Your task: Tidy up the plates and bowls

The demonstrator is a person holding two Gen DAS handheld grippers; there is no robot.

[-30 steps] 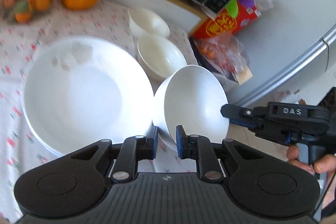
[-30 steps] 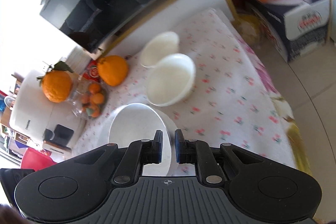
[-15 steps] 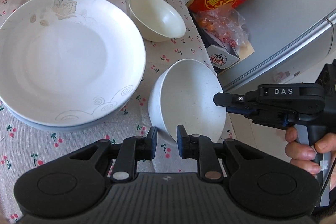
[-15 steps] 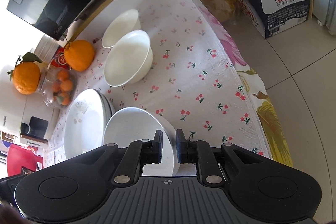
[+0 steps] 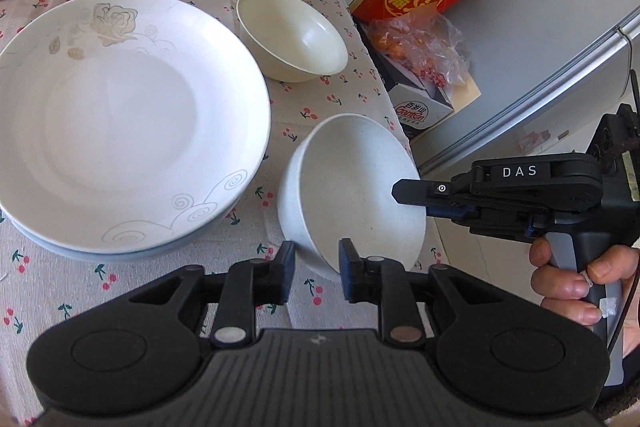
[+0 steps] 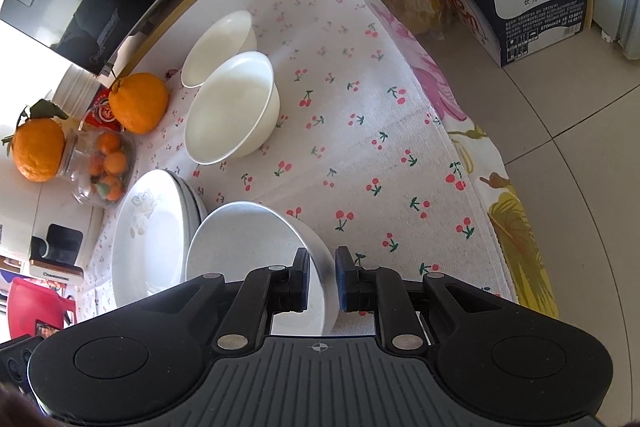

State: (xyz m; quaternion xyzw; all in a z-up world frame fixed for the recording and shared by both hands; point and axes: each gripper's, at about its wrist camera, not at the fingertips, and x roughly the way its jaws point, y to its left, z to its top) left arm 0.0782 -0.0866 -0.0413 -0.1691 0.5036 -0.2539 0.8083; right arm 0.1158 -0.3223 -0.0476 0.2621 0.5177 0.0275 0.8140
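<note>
Our left gripper (image 5: 316, 273), jaws just widening, straddles the speckled bowl's (image 5: 352, 187) near rim unpinched; our right gripper (image 6: 322, 279) clamps its far rim, steadying it beside the stacked plates (image 5: 120, 123) for release.

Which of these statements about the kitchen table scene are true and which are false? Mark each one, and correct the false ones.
1. The stacked plates carry a rose pattern. True.
2. The right hand-held gripper clamps the big white bowl at its rim. True.
3. The two cream bowls are nested in each other. False: they stand side by side.
4. The tablecloth is plain. False: it has cherry prints.
</note>
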